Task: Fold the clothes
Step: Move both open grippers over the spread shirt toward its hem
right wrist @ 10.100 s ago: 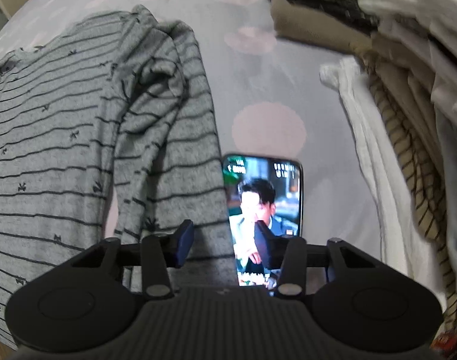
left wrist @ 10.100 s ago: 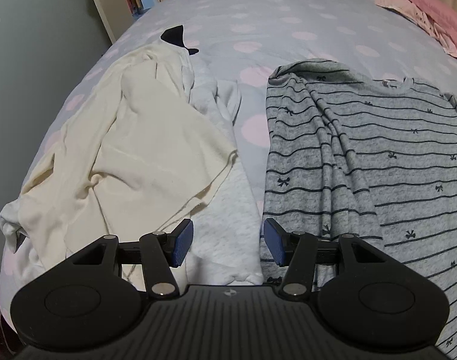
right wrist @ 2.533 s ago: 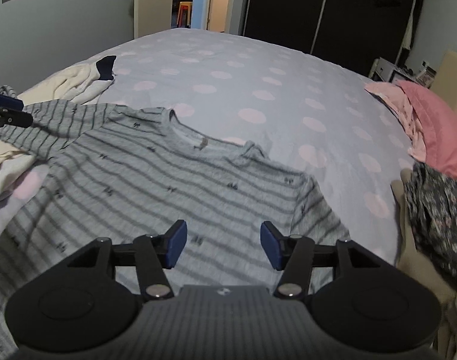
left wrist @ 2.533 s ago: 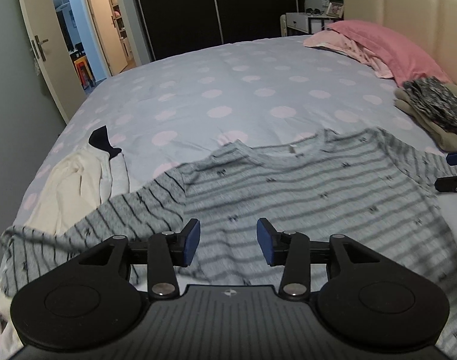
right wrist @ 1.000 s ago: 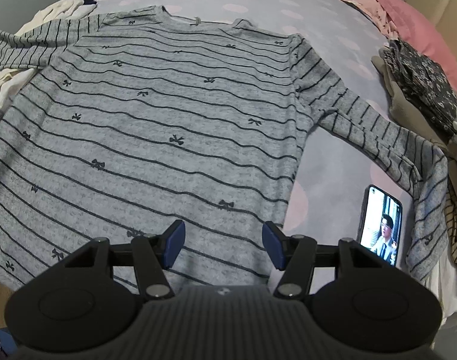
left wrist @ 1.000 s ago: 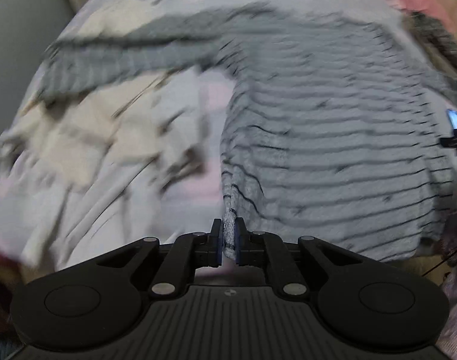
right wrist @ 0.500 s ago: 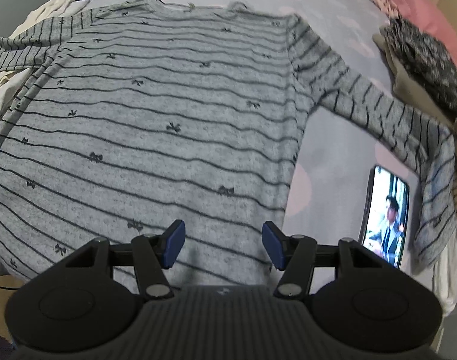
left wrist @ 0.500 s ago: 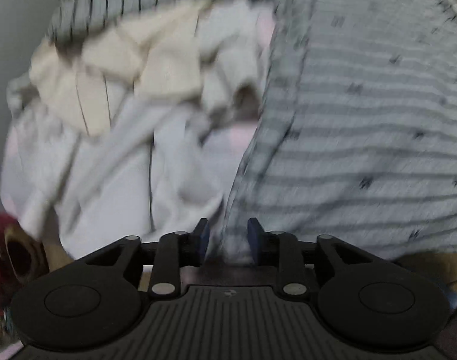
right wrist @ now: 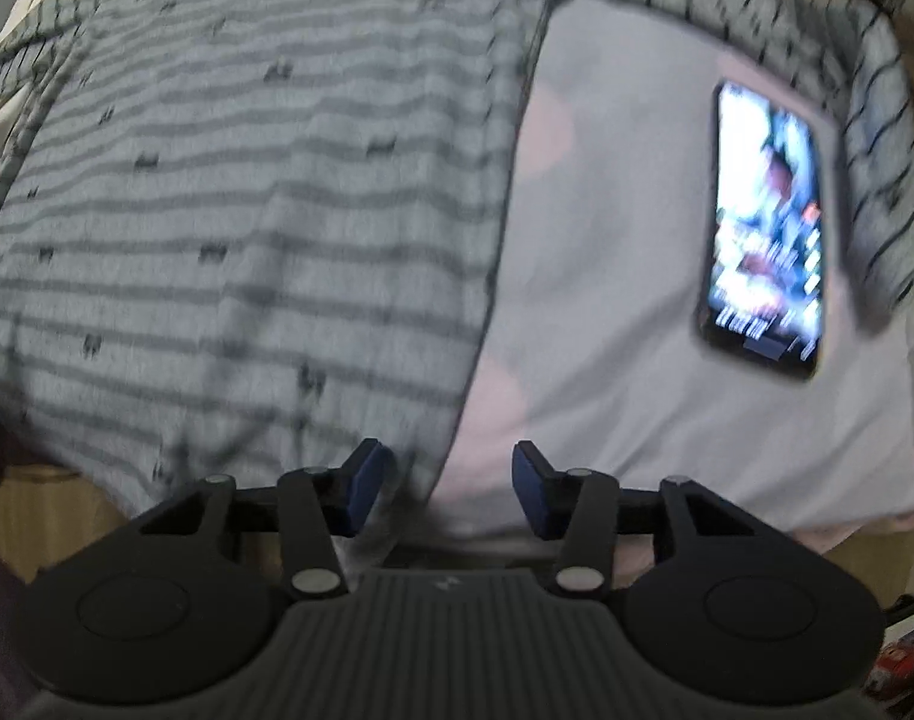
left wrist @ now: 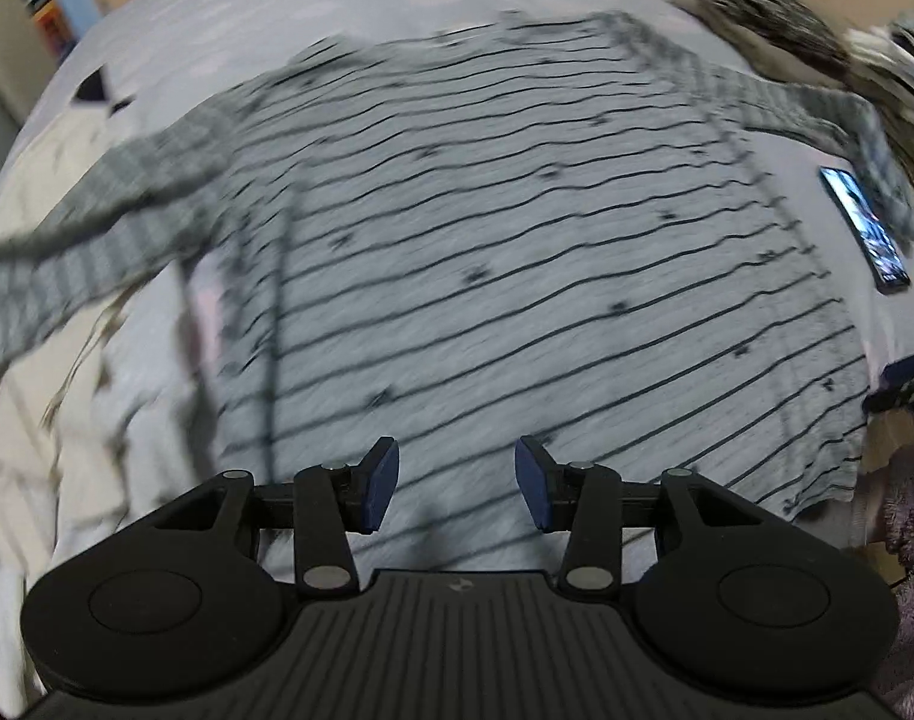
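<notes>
The grey long-sleeved shirt with thin dark stripes and small bows (left wrist: 517,276) lies spread flat on the polka-dot bed (right wrist: 607,324), ahead of both tools. Your left tool (left wrist: 456,491) is opening, nothing between; your right tool (right wrist: 445,491) is closing, empty, over the shirt's hem corner. The lit phone (right wrist: 769,228) ahead-right shows blurred, unreadable writing.

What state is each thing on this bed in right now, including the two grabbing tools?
Striped grey top: spread flat on the bed, sleeves out, not yet folded.
Phone: lying flat beside the top, screen lit.
Cream clothes: crumpled in a heap.
Left gripper: fingers opening, nothing pinched.
Right gripper: fingers closing over the top's bottom corner, not yet gripping.
</notes>
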Demonstrator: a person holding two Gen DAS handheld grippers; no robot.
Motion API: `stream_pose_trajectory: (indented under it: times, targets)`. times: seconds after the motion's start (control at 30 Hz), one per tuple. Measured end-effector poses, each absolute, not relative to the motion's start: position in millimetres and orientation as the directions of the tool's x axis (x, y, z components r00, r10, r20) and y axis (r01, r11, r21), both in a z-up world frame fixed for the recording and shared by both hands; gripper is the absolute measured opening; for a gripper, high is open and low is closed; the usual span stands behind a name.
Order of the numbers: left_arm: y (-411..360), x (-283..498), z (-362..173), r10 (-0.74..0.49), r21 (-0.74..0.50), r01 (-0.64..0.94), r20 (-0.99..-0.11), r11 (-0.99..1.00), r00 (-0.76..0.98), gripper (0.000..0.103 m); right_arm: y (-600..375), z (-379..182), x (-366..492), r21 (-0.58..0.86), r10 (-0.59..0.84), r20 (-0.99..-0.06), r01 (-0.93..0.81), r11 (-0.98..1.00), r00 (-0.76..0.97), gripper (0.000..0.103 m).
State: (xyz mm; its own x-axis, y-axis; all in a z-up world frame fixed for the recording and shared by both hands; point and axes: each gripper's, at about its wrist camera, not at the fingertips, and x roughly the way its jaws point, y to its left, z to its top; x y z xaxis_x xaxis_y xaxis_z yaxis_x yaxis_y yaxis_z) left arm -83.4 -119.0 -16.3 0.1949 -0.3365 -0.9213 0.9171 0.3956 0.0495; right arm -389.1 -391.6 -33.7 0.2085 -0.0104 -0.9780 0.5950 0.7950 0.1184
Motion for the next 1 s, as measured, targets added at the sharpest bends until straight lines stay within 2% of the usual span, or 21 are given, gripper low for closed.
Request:
stream_pose_trajectory:
  times: [0.07, 0.2, 0.23, 0.3, 0.6, 0.77, 0.83, 1.0]
  targets:
    - [-124.9, -86.1, -22.6, -0.333, 0.047, 0.922, -0.924, 0.385, 0.186, 0.041, -385.4, -40.2, -387.9, 0.133, 0.007, -0.977, 0.576, 0.806, 0.215, 0.047]
    - [-130.7, -86.9, -34.0, -0.312, 0.038, 0.918, -0.934, 0.395, 0.173, 0.041, -375.9, -40.9, -373.8, 0.114, -0.021, -0.971, 0.540, 0.834, 0.237, 0.017]
    - [-130.2, -86.2, -35.7, -0.309, 0.035, 0.915, -0.936, 0.403, 0.171, 0.041, -373.3, -39.0, -370.5, 0.112, -0.021, -0.971, 0.525, 0.844, 0.240, 0.013]
    - [-128.4, -85.0, -36.7, -0.307, 0.027, 0.910, -0.937, 0.414, 0.168, 0.041, -373.2, -32.3, -365.9, 0.123, -0.013, -0.966, 0.503, 0.856, 0.260, 0.012]
    - [-123.6, -79.1, -45.2, -0.272, 0.041, 0.901, -0.946, 0.432, 0.173, 0.041, -347.4, 10.0, -318.1, 0.274, 0.075, -0.872, 0.356, 0.893, 0.483, 0.013]
    - [-125.9, -81.0, -46.4, -0.272, 0.055, 0.904, -0.944, 0.423, 0.185, 0.041, -328.8, 14.6, -287.2, 0.348, 0.171, -0.837, 0.263, 0.900, 0.520, 0.020]
    - [-126.4, -81.4, -47.1, -0.273, 0.060, 0.906, -0.943, 0.419, 0.189, 0.041, -323.7, 19.0, -283.7, 0.339, 0.174, -0.833, 0.235, 0.911, 0.526, 0.032]
    - [-127.2, -83.7, -49.5, -0.273, 0.073, 0.913, -0.942, 0.401, 0.195, 0.041, -342.2, 22.2, -291.0, 0.353, 0.144, -0.831, 0.310, 0.883, 0.538, 0.036]
